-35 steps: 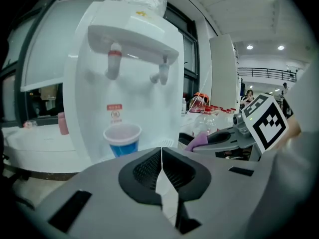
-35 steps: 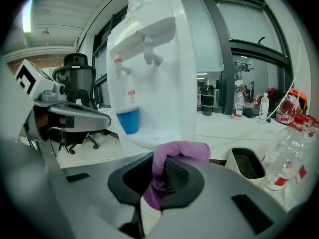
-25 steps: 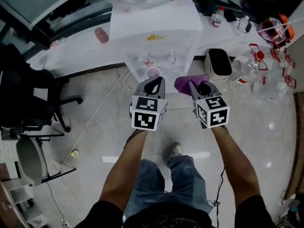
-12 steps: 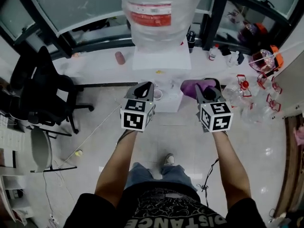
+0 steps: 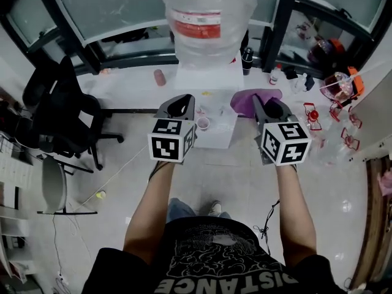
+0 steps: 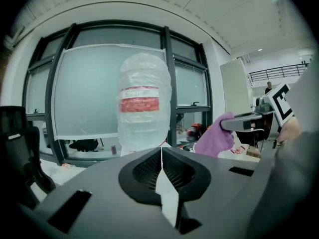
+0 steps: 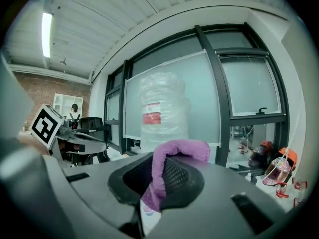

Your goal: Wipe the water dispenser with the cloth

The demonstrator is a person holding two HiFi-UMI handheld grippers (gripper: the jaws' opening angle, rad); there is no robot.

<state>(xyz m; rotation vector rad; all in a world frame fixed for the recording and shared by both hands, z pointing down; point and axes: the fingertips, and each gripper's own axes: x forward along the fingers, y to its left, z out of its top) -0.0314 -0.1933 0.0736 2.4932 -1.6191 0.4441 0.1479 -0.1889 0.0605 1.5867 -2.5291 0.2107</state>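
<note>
Water dispenser (image 5: 206, 78) under wrapped bottle (image 5: 205, 23); right hand-held gripper (image 5: 267, 108) pinches cloth (image 5: 250, 98); left hand-held gripper (image 5: 179, 106) closed (empty).

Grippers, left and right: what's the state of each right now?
Left gripper: closed, holding nothing.
Right gripper: closed on the purple cloth.
</note>
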